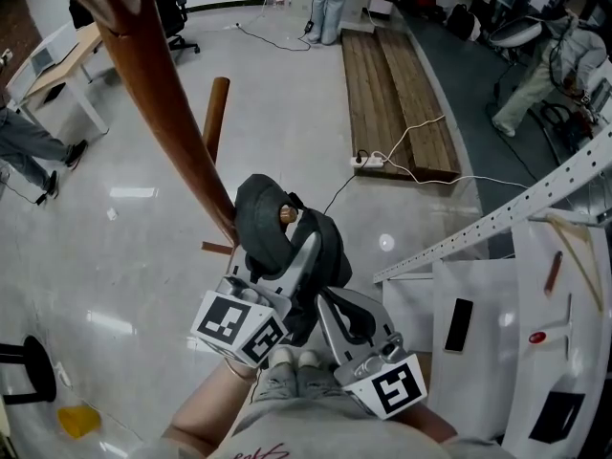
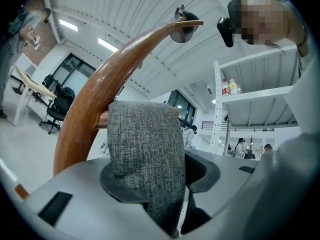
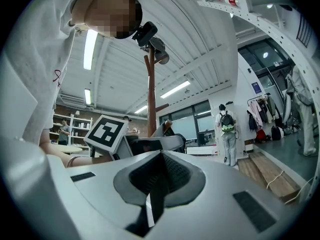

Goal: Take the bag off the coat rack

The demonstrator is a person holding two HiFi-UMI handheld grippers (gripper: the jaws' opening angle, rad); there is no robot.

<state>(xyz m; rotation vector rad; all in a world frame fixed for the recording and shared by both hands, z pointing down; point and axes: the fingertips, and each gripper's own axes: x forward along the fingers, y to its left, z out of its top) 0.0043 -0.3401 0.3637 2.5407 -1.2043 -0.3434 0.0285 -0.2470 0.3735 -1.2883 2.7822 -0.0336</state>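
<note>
A dark grey bag (image 1: 268,223) hangs by its strap on a peg (image 1: 285,214) of the curved wooden coat rack (image 1: 163,84). My left gripper (image 1: 304,247) reaches up to that strap. In the left gripper view the grey woven strap (image 2: 145,149) fills the gap between the jaws, which stand apart around it; the fabric looks flat and unsqueezed. The rack's arm (image 2: 100,94) rises behind it. My right gripper (image 1: 330,304) sits just below and right of the bag, shut with nothing between its pads (image 3: 161,169).
A white shelving unit (image 1: 535,285) stands close on the right. Wooden boards (image 1: 397,94) and a power strip with cable (image 1: 368,161) lie on the floor beyond. A short wooden post (image 1: 215,113) stands behind the rack. People stand at the room's far edges.
</note>
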